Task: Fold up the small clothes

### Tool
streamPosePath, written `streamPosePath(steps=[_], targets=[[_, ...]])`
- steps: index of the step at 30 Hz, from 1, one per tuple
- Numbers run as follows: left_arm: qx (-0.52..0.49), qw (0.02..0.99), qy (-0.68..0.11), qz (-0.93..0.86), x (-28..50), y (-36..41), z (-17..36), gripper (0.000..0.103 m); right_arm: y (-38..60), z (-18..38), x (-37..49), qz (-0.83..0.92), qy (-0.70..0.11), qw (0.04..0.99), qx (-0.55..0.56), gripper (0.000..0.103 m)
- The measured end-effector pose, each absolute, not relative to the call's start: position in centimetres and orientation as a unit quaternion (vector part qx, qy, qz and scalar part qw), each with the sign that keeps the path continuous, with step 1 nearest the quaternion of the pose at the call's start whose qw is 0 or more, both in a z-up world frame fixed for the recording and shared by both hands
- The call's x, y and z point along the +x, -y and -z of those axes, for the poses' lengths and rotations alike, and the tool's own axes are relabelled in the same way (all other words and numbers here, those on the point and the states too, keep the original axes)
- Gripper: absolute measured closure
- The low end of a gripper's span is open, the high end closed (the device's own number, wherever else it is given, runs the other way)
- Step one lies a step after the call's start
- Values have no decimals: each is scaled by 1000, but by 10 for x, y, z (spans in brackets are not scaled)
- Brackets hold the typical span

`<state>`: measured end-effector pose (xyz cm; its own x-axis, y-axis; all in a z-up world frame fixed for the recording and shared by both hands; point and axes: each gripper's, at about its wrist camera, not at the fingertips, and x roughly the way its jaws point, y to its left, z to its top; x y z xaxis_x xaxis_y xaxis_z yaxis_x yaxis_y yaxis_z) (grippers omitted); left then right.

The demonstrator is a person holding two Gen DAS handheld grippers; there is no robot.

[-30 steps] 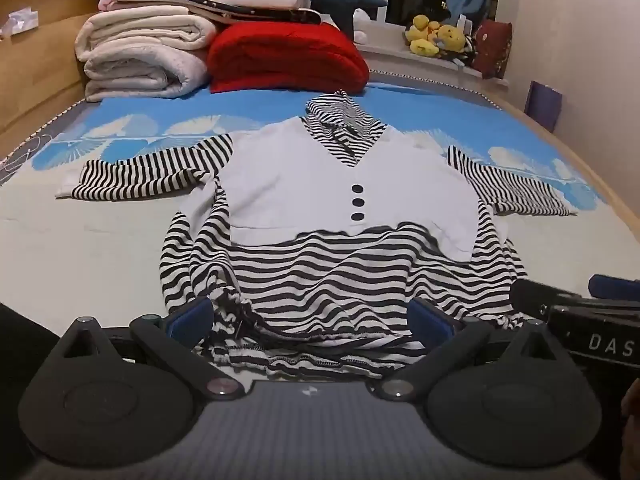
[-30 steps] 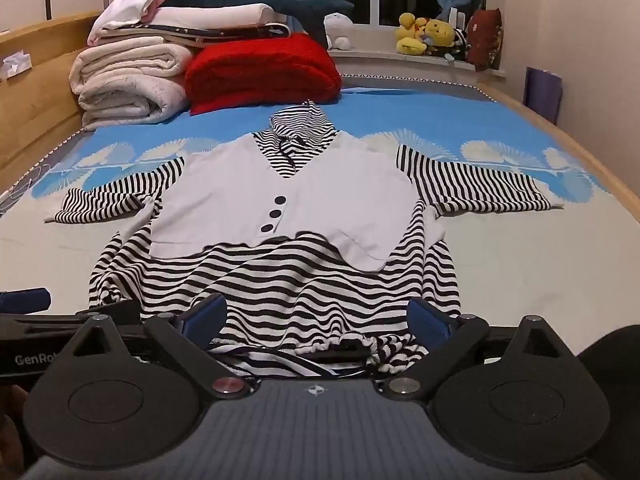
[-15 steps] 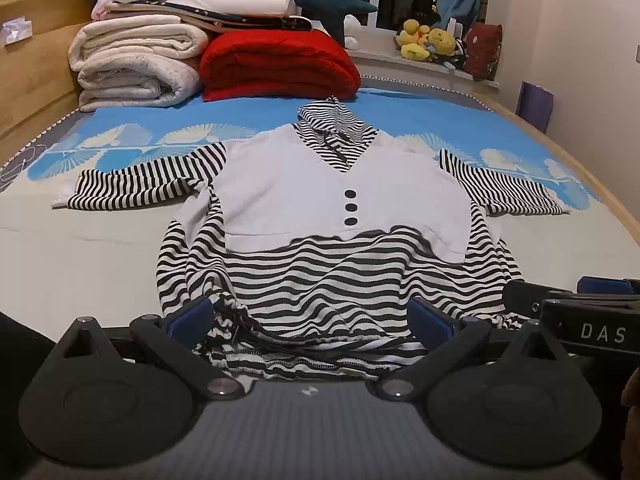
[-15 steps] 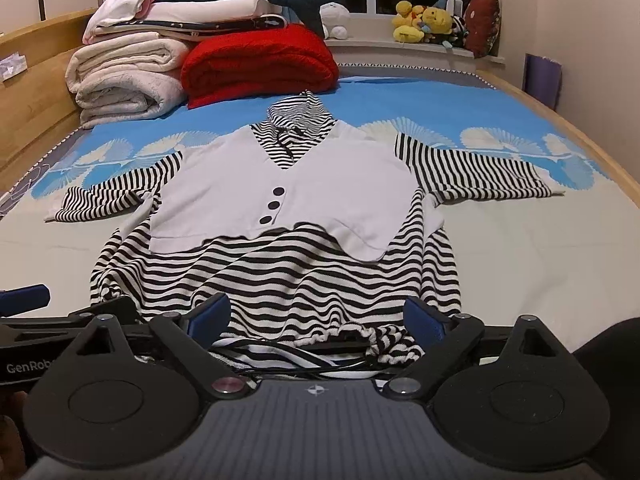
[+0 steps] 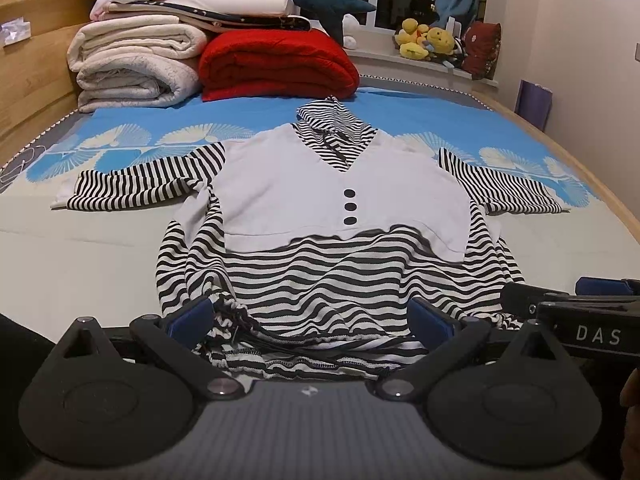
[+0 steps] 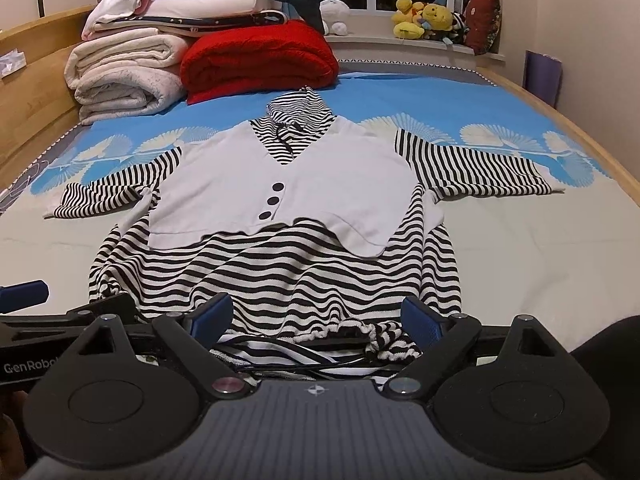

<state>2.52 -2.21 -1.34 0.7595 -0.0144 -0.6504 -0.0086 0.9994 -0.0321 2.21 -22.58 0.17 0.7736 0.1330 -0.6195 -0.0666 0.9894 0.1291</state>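
A small black-and-white striped hooded top (image 5: pixel 320 276) with a white vest front and three black buttons lies flat on the bed, sleeves spread to both sides; it also shows in the right wrist view (image 6: pixel 304 272). My left gripper (image 5: pixel 310 318) is open, its blue pads straddling the bunched bottom hem at the left part. My right gripper (image 6: pixel 316 316) is open over the hem's right part, where the drawstring and a rolled edge lie. Each gripper shows at the edge of the other's view.
Folded white blankets (image 5: pixel 132 68) and a red blanket (image 5: pixel 276 66) are stacked at the head of the bed, with a plush shark on top. Plush toys (image 5: pixel 428 42) sit on the windowsill. Wooden bed rails run along both sides. The blue patterned sheet (image 5: pixel 420 108) covers the far half.
Both grippers have come lower and nearer to the bottom hem. The garment has stayed flat in place.
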Motion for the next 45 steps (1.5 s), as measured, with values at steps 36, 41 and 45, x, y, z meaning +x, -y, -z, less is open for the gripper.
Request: streamPosePath(steps=[36, 41, 45], targets=[[-5, 937, -349, 1, 27, 24, 17, 0, 224, 2, 22, -54, -335, 940, 38, 14], [-4, 937, -349, 0, 27, 24, 17, 0, 224, 2, 22, -53, -334, 940, 35, 14], [-5, 937, -349, 0, 27, 24, 17, 0, 223, 1, 21, -55, -331, 941, 32, 15]])
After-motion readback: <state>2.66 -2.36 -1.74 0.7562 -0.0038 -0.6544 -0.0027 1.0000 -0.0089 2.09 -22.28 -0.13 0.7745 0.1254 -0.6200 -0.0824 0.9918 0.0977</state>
